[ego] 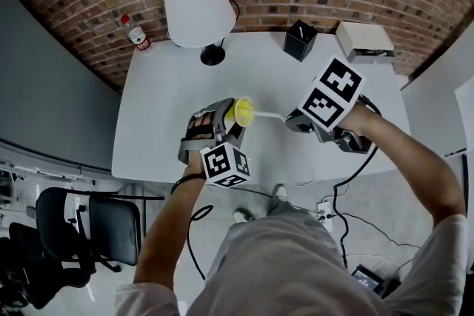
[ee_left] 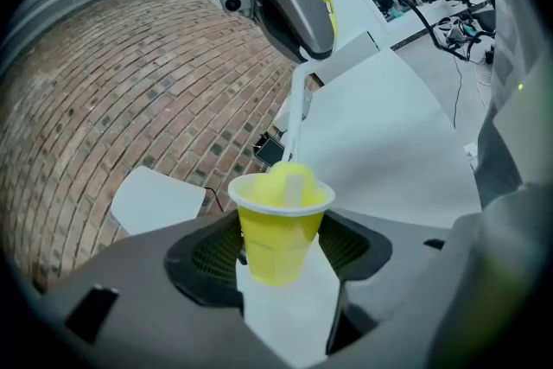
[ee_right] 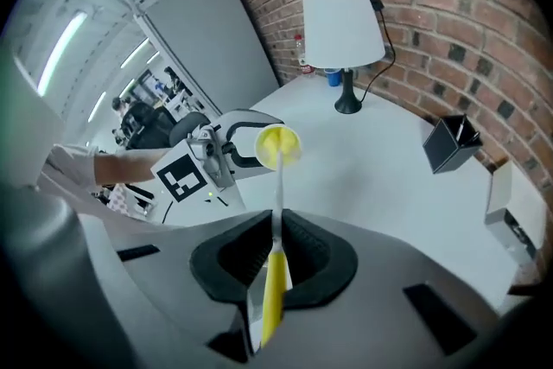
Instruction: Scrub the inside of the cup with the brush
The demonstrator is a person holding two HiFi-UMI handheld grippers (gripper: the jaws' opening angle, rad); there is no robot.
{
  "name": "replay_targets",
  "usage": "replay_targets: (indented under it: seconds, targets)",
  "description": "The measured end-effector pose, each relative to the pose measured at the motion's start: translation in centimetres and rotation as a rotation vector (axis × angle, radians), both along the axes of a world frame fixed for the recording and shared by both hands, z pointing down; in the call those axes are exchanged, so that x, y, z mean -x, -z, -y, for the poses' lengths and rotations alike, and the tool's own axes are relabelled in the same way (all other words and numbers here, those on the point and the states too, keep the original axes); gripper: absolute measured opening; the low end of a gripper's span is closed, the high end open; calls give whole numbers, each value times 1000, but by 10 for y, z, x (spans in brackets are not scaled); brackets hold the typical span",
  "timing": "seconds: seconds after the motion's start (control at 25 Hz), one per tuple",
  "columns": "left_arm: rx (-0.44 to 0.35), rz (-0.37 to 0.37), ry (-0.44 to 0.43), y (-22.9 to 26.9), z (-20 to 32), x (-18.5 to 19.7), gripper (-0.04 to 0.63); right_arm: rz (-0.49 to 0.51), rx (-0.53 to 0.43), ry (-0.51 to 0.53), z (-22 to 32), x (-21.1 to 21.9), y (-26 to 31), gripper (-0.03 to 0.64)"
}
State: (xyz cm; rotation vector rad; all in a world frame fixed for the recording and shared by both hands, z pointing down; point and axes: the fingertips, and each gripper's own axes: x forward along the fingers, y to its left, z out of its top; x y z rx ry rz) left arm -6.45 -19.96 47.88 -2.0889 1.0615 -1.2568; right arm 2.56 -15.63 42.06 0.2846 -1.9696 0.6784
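My left gripper [ego: 226,122] is shut on a small yellow cup [ego: 242,111] and holds it above the white table [ego: 163,100]. In the left gripper view the cup [ee_left: 278,225] sits between the jaws with the yellow brush head [ee_left: 289,179] inside its mouth. My right gripper [ego: 296,120] is shut on the brush [ego: 270,115], whose white stem runs left into the cup. In the right gripper view the brush's yellow handle [ee_right: 274,294] is clamped between the jaws, and its stem reaches to the cup [ee_right: 276,146], which faces the camera.
On the table's far side stand a white lamp [ego: 197,9], a black box [ego: 300,39] and a white box [ego: 364,41]. A bottle [ego: 137,34] is at the far left corner. A black chair [ego: 81,229] is on the floor left, cables [ego: 348,214] lie right.
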Motion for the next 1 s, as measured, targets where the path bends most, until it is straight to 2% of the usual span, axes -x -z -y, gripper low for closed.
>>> replay_targets:
  seconds: [0.4,0.68,1.0]
  targets:
    - [-67,24,-26,9,0,-3,285,192,340,-215,-7,-2,5,31]
    - [-68,38,-36,9,-1,-2,285,196,341,-215,-8,-6,8,31]
    - [-50,30,18,5,5,18,285,191,312,-193,-10,-19,15,29]
